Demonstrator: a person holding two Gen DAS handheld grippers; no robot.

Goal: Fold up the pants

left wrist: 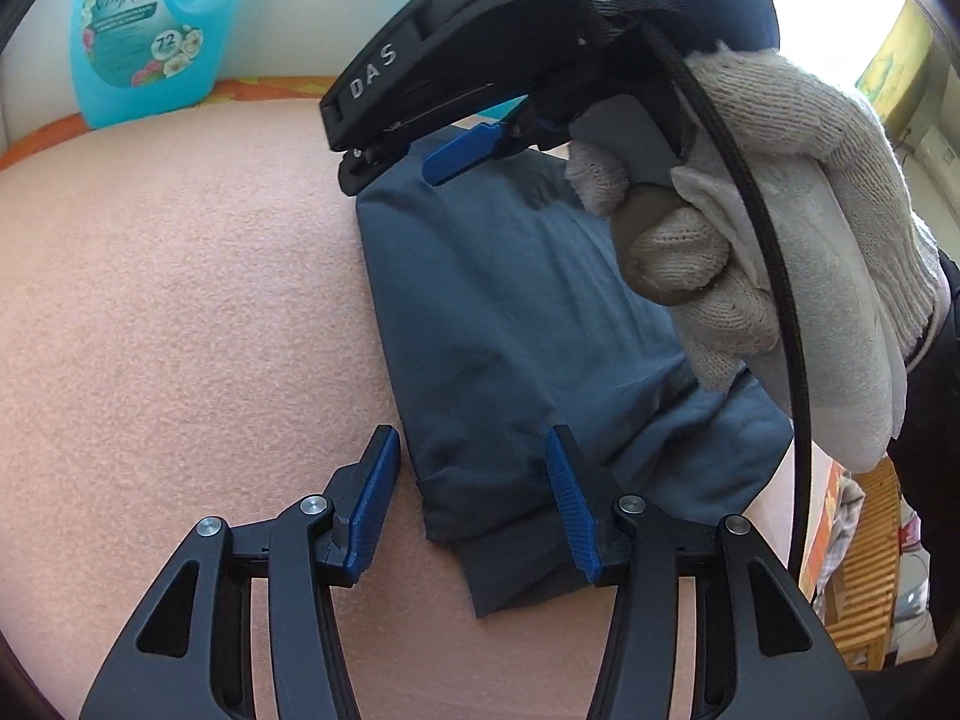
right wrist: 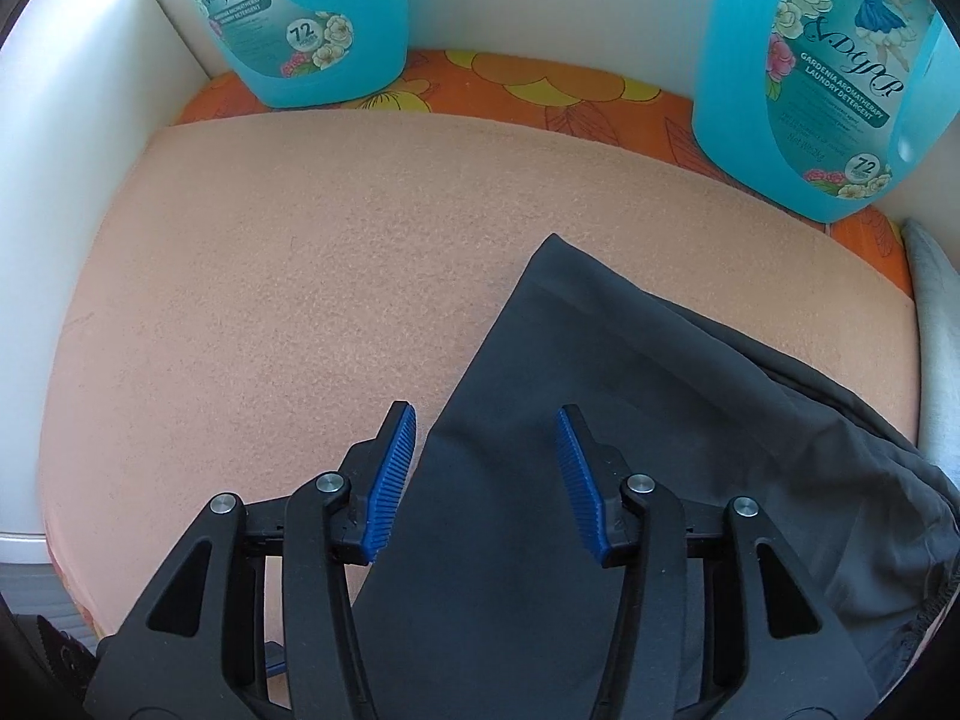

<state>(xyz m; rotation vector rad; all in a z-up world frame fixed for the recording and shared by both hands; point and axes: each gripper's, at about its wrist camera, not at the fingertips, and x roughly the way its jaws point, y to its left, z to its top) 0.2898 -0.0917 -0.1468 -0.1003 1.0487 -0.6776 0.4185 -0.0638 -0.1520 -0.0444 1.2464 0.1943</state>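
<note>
1. The pants (left wrist: 516,324) lie on a peach mat (left wrist: 180,300) spread over the counter, already doubled into a narrow dark-blue bundle with one folded end near the left tool and the other end under the right tool.
2. The left tool (left wrist: 474,504) hangs low over the near end – its blue pads stand spread, one pad over bare mat just beside the cloth edge, the other over the cloth. Nothing is pinched.
3. The right tool (right wrist: 486,480), held in a gloved hand (left wrist: 798,276), is also spread, straddling the cloth edge with one pad beside the pants and one above them; no cloth is gripped.
4. Two blue detergent bottles (right wrist: 312,18) stand at the back of the counter, well apart from the pants.
5. My reading: a fold looks just laid down, both tools free of the fabric – the step in hand is either letting go or lining up for another fold.
6. The next move likely calls for each tool to pinch an end through all layers, then carry it over evenly so the bundle does not slide or spring open.
</note>
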